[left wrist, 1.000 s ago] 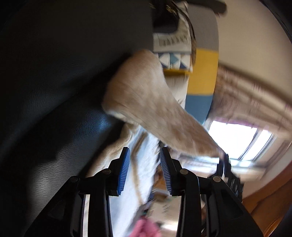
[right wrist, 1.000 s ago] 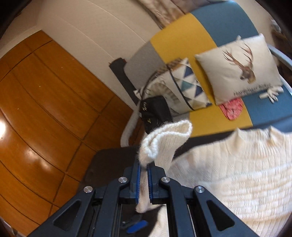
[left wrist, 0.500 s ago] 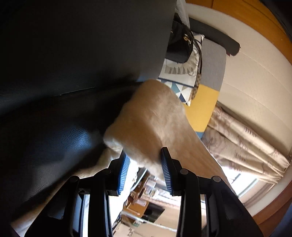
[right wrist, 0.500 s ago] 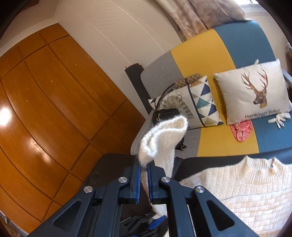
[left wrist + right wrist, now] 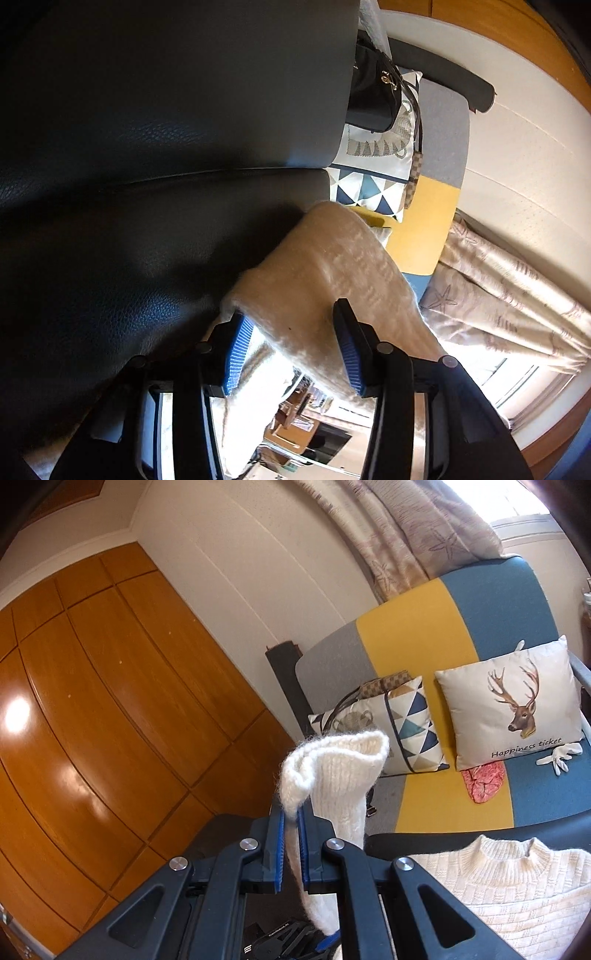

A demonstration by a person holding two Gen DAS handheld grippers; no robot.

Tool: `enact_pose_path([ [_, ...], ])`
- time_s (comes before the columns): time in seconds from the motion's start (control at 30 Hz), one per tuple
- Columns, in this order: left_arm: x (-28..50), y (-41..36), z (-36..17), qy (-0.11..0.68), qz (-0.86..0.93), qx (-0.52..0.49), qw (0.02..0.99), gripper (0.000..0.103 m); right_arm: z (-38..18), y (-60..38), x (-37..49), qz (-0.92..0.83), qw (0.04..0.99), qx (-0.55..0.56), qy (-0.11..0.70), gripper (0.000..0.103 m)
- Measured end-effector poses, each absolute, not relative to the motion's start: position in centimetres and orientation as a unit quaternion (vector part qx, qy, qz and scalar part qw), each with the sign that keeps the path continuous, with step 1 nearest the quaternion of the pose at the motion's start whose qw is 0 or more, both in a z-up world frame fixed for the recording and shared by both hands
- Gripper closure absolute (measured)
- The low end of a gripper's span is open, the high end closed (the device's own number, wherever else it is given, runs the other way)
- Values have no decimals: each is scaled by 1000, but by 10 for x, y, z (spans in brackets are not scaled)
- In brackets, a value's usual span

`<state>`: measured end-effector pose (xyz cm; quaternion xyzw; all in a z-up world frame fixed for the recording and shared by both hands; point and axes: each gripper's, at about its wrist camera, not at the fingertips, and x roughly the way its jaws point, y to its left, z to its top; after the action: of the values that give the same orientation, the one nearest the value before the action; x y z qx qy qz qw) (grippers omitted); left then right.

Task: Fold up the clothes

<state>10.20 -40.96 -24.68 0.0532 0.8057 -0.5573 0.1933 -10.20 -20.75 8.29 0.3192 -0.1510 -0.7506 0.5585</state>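
A cream knitted sweater [image 5: 498,893] lies spread on a black leather seat [image 5: 443,834], collar facing the sofa. My right gripper [image 5: 290,845] is shut on one sleeve [image 5: 332,775] near its cuff and holds it up above the seat, the cuff flopping over the fingertips. In the left wrist view the same lifted sleeve [image 5: 325,273] hangs across the black leather [image 5: 147,206]. My left gripper [image 5: 291,350] is under it with its jaws opening; the cloth runs between the blue pads [image 5: 236,354], which do not press on it.
Behind the seat stands a grey, yellow and blue sofa [image 5: 424,646] with a triangle-pattern cushion [image 5: 402,723], a deer cushion [image 5: 513,705], a pink item [image 5: 484,779] and a white glove [image 5: 557,757]. A black handbag [image 5: 373,96] is there too. Wooden panelling [image 5: 92,720] fills the left.
The right gripper has risen with the sleeve, so the sweater body sits lower in its view. The left gripper's jaws have widened and now straddle the sleeve.
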Motion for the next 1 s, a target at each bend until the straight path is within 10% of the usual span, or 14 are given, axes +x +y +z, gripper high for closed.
enact_pose_path([
  [1.0, 45, -396, -194, 567, -747, 265, 225, 75, -114, -14, -167, -783, 365, 444, -240, 98],
])
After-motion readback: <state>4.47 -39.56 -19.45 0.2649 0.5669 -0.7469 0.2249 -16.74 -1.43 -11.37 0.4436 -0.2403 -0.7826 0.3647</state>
